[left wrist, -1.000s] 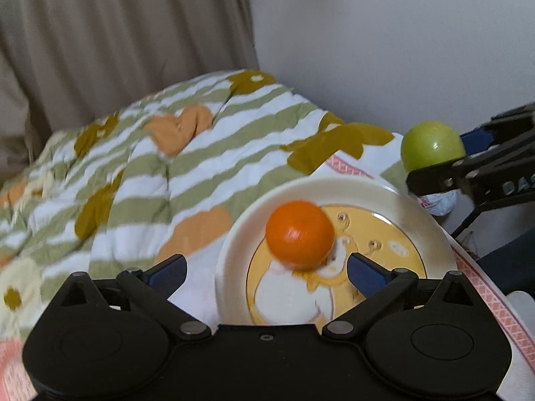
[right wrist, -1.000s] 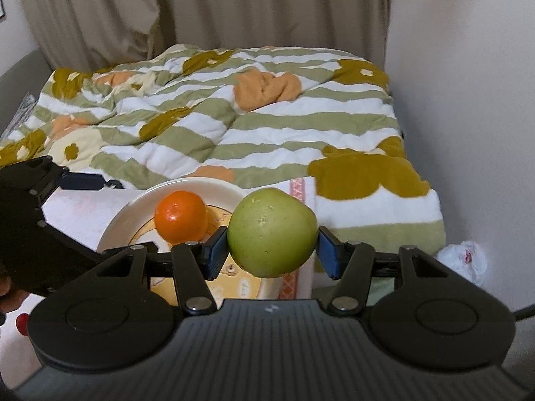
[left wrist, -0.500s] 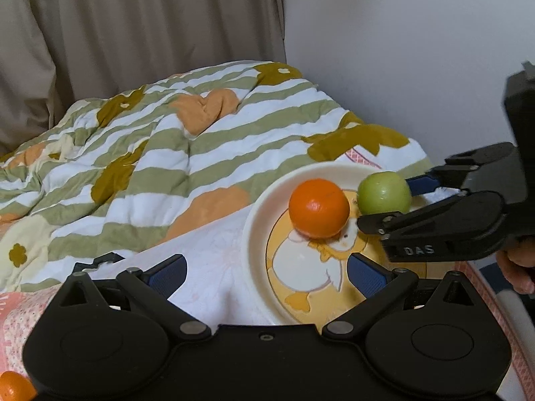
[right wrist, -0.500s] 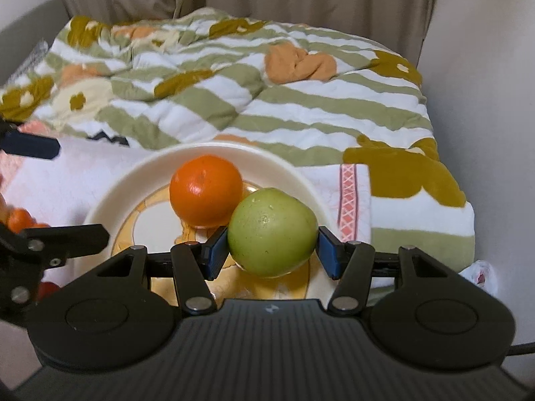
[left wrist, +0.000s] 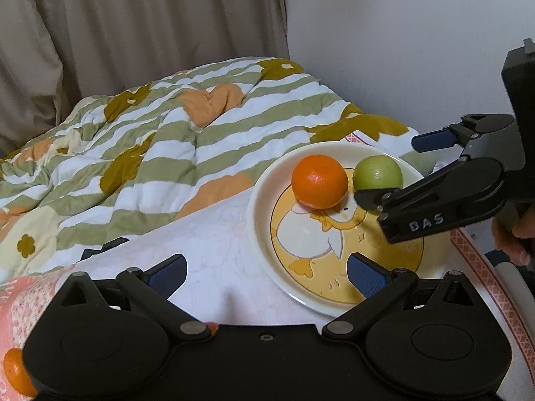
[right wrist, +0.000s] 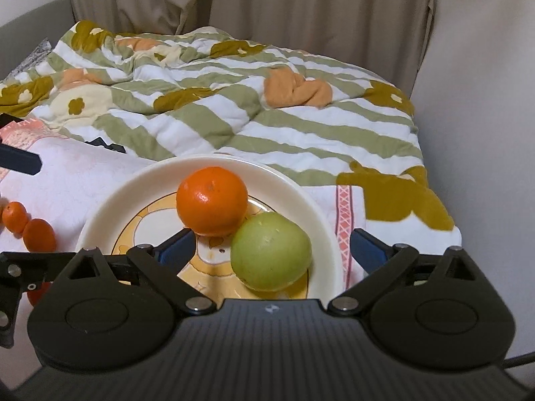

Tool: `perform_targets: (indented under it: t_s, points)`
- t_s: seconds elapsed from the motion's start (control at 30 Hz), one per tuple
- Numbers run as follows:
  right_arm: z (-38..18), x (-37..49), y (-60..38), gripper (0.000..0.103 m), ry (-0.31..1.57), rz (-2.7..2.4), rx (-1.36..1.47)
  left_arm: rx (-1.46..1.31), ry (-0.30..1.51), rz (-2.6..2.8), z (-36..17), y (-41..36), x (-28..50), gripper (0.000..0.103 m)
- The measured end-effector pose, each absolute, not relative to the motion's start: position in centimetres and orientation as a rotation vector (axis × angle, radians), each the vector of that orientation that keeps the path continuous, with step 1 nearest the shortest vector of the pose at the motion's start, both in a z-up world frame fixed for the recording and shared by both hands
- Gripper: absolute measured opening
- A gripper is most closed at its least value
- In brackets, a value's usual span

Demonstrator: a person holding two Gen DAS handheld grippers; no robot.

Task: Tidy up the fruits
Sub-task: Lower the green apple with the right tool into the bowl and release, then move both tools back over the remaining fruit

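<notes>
A cream plate with a duck picture (right wrist: 327, 230) (left wrist: 264, 207) holds an orange (right wrist: 212, 200) (left wrist: 319, 181) and a green apple (right wrist: 270, 251) (left wrist: 378, 172), which touch each other. My right gripper (right wrist: 271, 249) is open, its jaws spread wide on either side of the apple and clear of it. It also shows in the left wrist view (left wrist: 401, 167) at the plate's right side. My left gripper (left wrist: 265, 275) is open and empty, low over the white cloth at the plate's near left.
Small oranges (right wrist: 39, 235) (right wrist: 15, 216) lie on the cloth left of the plate; one shows at the lower left of the left wrist view (left wrist: 15, 371). A striped floral quilt (right wrist: 234, 100) covers the bed behind. A wall (right wrist: 485, 100) stands close on the right.
My right gripper lowered the green apple onto the plate beside the orange and opened, letting it go. My left gripper drew back and to the left from the plate.
</notes>
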State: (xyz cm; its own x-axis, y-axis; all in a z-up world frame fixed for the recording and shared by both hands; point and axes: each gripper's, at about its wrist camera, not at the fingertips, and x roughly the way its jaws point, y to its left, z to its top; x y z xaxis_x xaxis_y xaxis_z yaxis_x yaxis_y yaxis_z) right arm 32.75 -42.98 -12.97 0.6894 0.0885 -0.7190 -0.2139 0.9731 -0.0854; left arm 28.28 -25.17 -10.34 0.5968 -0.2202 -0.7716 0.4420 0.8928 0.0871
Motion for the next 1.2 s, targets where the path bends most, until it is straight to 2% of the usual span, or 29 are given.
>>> perform_targets:
  t_s: [0.3,0.73,0.93,1.2]
  points:
    - [-9.3,30.1,-44.2,0.103,0.784,0.151,-0.094,0.237,0.819,-0.358,-8.0,-24.5,25.7,0.103]
    - [-1.7,20.9,-43.8,0.103,0.698,0.133,-0.095,0.172,0.703,-0.268,-2.4,-22.2,17.6,0.103]
    - [0.6,17.4,-42.3,0.103,0.683,0.163,-0.078,0.161,0.659,-0.15,-0.6,-19.2,12.8,0.103]
    - [1.0,14.0,-37.7,0.103,0.684,0.192,-0.083,0.147,0.663,-0.019,-0.7,-13.1,8.7,0.103]
